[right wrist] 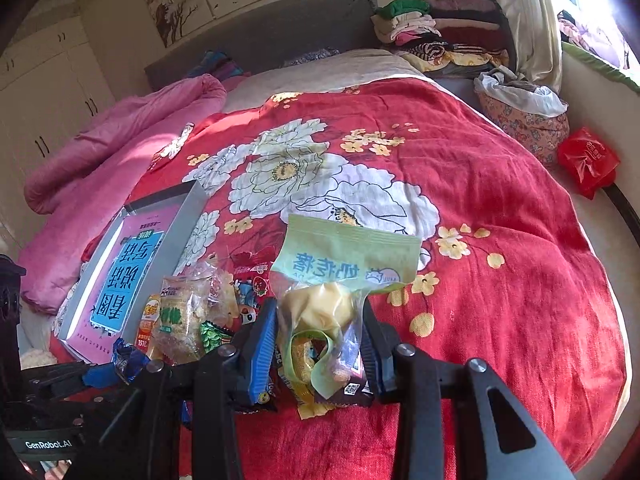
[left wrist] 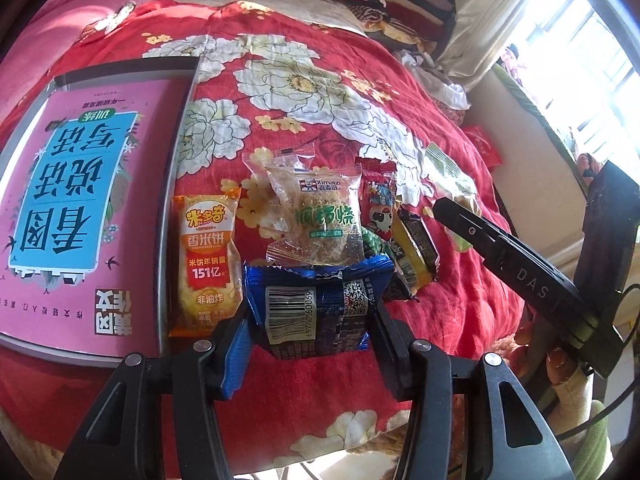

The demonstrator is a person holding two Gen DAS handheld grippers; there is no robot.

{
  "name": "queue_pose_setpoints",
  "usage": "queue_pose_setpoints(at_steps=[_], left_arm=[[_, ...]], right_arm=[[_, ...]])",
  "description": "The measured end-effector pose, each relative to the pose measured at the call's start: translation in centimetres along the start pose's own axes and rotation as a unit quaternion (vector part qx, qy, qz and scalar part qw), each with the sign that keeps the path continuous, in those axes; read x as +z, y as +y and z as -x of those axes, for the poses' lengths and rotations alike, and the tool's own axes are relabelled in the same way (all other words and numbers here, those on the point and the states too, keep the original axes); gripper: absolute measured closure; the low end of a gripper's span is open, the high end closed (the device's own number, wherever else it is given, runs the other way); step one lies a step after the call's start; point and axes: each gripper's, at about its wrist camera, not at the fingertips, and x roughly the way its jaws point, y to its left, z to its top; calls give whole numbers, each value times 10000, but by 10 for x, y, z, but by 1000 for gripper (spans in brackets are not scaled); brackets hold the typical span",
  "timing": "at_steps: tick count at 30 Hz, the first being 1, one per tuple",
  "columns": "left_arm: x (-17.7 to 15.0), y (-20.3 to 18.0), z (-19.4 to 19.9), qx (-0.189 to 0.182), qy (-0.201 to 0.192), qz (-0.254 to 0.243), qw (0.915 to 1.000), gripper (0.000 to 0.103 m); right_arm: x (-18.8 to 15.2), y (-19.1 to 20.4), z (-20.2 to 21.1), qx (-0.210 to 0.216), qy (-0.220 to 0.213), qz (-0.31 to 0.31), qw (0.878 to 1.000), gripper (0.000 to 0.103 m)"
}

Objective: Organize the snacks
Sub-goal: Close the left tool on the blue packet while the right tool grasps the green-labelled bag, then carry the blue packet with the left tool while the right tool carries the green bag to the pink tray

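Blue packet (left wrist: 316, 312) between left gripper (left wrist: 312, 340) fingers

Left wrist view: looks steeply down along the fingers at the red floral bedspread (left wrist: 320, 80), close above the snack packets (left wrist: 316, 216), window at right. Right wrist view: shallower tilt, sees farther up the bed to the grey headboard (right wrist: 272, 32) and wardrobe (wall pictures too). Shared by both: the pink book (left wrist: 80, 208) in its tray, the packets, the clothes pile (right wrist: 432, 28). Opposite gripper caught at the edge of each.
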Motion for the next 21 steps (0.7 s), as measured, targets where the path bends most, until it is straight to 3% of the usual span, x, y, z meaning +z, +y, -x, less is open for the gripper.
queue_pose_setpoints(at_steps=[12,21], left_arm=[[10,19,35,-119,-242,146,9995,48],[20,48,56,32,-503,426,9978,48]], right_arm=[[2,9,14,135,-342,175,9992,64],[0,25,24,311,-517,401,9974,64]])
